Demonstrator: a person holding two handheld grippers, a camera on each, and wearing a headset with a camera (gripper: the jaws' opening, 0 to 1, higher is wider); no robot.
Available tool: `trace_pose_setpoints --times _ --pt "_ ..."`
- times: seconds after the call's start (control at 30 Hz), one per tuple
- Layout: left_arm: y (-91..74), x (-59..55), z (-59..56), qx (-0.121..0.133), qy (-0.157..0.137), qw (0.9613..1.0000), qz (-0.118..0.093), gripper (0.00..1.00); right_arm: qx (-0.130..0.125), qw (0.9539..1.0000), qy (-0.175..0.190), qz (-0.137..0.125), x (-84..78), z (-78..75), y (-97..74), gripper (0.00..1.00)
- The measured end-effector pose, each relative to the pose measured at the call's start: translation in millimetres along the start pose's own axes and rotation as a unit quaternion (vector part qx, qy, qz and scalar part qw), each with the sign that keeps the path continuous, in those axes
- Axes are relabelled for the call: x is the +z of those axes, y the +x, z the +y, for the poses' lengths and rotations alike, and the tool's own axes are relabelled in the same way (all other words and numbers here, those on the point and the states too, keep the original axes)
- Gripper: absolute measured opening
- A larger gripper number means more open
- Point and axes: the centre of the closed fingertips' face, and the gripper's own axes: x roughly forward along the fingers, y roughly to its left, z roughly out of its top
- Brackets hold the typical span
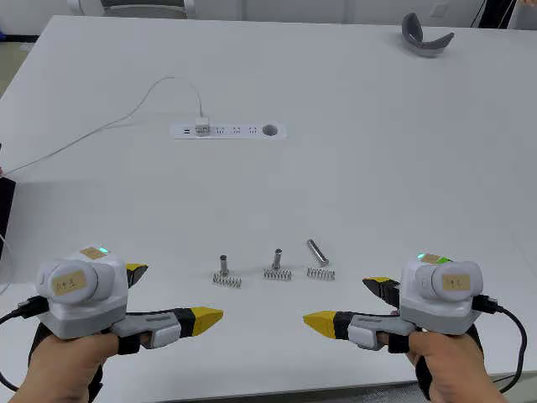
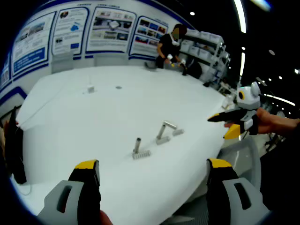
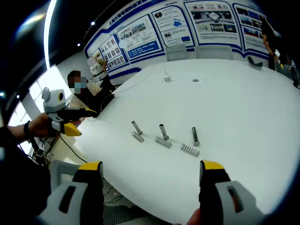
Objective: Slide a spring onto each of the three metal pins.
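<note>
Three short metal pins sit in a row on the white table (image 1: 352,168): a left pin (image 1: 224,263), a middle pin (image 1: 277,258), and a right pin (image 1: 316,252) that looks slanted or lying. A small spring lies just in front of each: left spring (image 1: 226,280), middle spring (image 1: 278,274), right spring (image 1: 320,274). My left gripper (image 1: 174,294) is at the near left and my right gripper (image 1: 344,302) at the near right. Both are open, hold nothing, and point inward, short of the springs. The pins (image 2: 137,144) (image 3: 163,131) lie ahead of each gripper's jaws.
A white power strip (image 1: 228,131) with a plug and a cable running left lies mid-table. A grey curved object (image 1: 425,38) rests at the far right. A dark item (image 1: 4,218) sits at the left edge. People stand beyond the table (image 2: 168,44) (image 3: 77,86).
</note>
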Motion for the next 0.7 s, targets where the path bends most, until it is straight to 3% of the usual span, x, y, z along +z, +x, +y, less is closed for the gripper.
trace_pose_setpoints --times 0.33,0.7 --pt "0.1 -1.0 -0.7 -0.001 0.0 1.0 0.002 0.96 -0.004 1.0 -0.002 -0.002 1.7 -2.6 -1.0 0.86" --pt "1.7 -3.9 -4.0 -0.007 0.001 1.0 0.006 0.96 -0.005 0.9998 -0.014 0.013 -3.6 -6.1 2.0 0.86"
